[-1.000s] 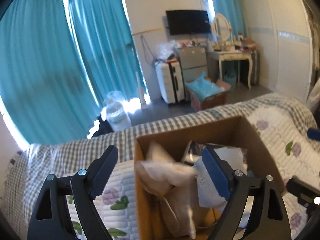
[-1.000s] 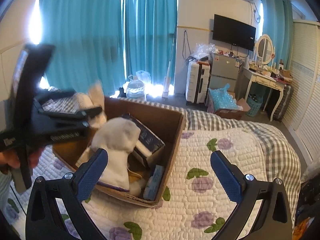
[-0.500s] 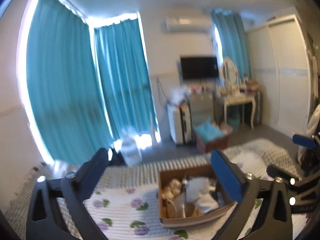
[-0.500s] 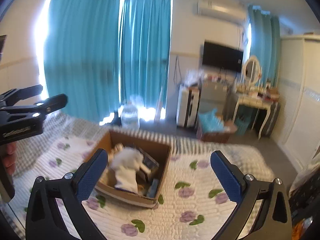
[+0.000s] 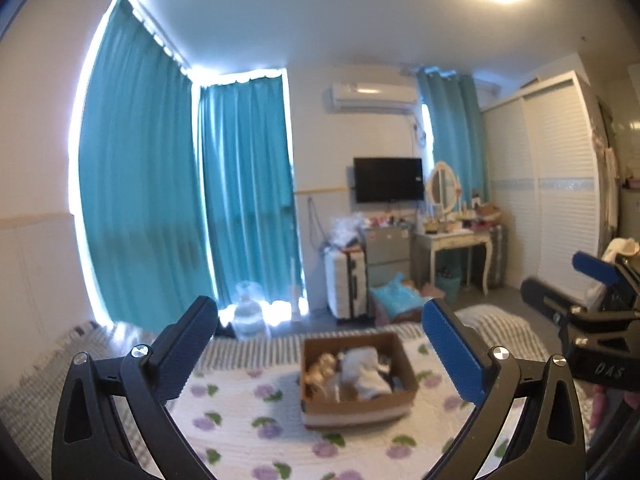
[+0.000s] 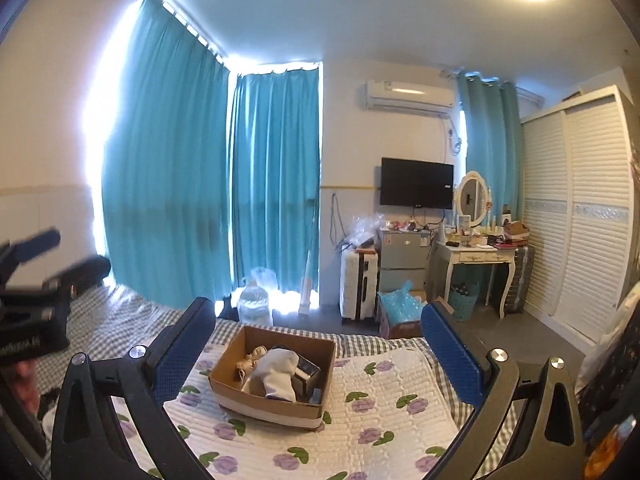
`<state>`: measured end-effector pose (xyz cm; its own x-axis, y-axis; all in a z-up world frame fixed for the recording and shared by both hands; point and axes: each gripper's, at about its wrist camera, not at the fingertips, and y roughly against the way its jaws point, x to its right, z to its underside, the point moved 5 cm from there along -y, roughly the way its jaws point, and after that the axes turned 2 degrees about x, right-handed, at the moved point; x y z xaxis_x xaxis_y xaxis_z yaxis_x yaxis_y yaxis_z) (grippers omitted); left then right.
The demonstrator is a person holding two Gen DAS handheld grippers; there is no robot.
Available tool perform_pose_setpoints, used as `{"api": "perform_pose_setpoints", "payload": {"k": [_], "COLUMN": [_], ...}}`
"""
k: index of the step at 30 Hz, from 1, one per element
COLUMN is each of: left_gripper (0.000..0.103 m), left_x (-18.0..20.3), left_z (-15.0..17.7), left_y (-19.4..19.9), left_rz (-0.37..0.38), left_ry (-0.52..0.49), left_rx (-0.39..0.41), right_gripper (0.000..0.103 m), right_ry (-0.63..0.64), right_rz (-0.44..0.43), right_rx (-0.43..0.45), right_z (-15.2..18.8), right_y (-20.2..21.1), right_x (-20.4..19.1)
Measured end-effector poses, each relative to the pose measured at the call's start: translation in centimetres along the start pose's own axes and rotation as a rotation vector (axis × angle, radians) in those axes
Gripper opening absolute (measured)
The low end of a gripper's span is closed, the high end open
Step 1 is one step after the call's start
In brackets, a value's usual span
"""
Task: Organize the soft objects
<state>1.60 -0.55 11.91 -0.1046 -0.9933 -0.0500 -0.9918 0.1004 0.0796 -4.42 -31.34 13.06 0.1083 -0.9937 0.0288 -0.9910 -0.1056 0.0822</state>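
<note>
A brown cardboard box (image 5: 362, 407) (image 6: 256, 400) sits on the bed's floral quilt (image 5: 248, 428) (image 6: 384, 412). It holds a beige plush toy (image 5: 320, 366) (image 6: 250, 360), a white soft item (image 5: 366, 370) (image 6: 278, 370) and other small things. My left gripper (image 5: 320, 354) is open and empty, held well back from and above the box. My right gripper (image 6: 320, 354) is open and empty too, also far from the box. The right gripper shows at the right edge of the left wrist view (image 5: 588, 292); the left gripper shows at the left edge of the right wrist view (image 6: 40, 268).
Teal curtains (image 6: 208, 184) hang behind the bed. A white suitcase (image 6: 358, 284), a small fridge (image 6: 402, 254), a dressing table (image 6: 480, 256), a wall TV (image 6: 416, 183) and a white wardrobe (image 6: 580, 216) line the far side. A water jug (image 6: 254, 304) stands on the floor.
Both grippers have pulled up and back from the box, which now looks small and distant. The left gripper, formerly right over the box's contents, is clear of it.
</note>
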Motion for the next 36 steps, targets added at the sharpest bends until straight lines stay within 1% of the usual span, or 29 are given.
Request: {"api": "perform_pose_setpoints", "payload": {"k": [1,2,3,4,6,8,9,11,13,20,26,36], "left_gripper": [0.103,0.103,0.103,0.103,0.103,0.103,0.103,0.103,0.103,0.103,0.103,0.103], "left_x": [-0.2,-0.5,-0.7,-1.1,-1.4,-1.7,-1.5,-1.7,-1.6,-1.7,-1.4,-1.3], "left_z": [1.3,2.7,3.9,5.8,7.9,9.6,10.2,10.7,11.0,12.5,12.8,13.3], "left_y": [-0.2,-0.3,-0.6,-1.2,-1.9,-3.2,-3.1,-3.8,-4.3,-4.1,-4.3,-4.6], "left_rz": [-0.02,-0.032,-0.046,-0.069,-0.087,-0.076,-0.076,-0.092,-0.087,-0.078,-0.069,-0.063], "left_ry": [0.015,0.023,0.031,0.045,0.062,0.07,0.066,0.058,0.061,0.076,0.074,0.074], "left_rx": [-0.003,-0.005,-0.007,-0.015,-0.05,-0.099,-0.11,-0.133,-0.146,-0.177,-0.189,-0.211], "right_gripper": [0.103,0.103,0.103,0.103,0.103,0.103,0.103,0.103,0.103,0.103,0.103,0.103], "right_ry": [-0.004,-0.008,-0.008,-0.005,0.014,0.02,0.015,0.014,0.029,0.015,0.005,-0.001], "right_rz": [-0.002,-0.006,-0.004,-0.001,-0.007,-0.017,-0.018,-0.015,-0.012,-0.019,-0.015,-0.004], "right_rx": [0.016,0.04,0.047,0.043,-0.02,-0.073,-0.089,-0.104,-0.112,-0.178,-0.203,-0.216], "right_z": [0.5,1.7,2.6,3.6,6.6,8.7,9.4,10.4,11.3,13.5,13.9,14.0], "right_y": [0.4,0.6,0.5,0.2,-1.8,-3.6,-4.2,-5.1,-5.7,-7.6,-7.9,-7.9], "right_x": [0.0,-0.2,-0.3,-0.3,-0.8,-1.0,-1.0,-1.0,-1.2,-1.0,-0.9,-0.7]}}
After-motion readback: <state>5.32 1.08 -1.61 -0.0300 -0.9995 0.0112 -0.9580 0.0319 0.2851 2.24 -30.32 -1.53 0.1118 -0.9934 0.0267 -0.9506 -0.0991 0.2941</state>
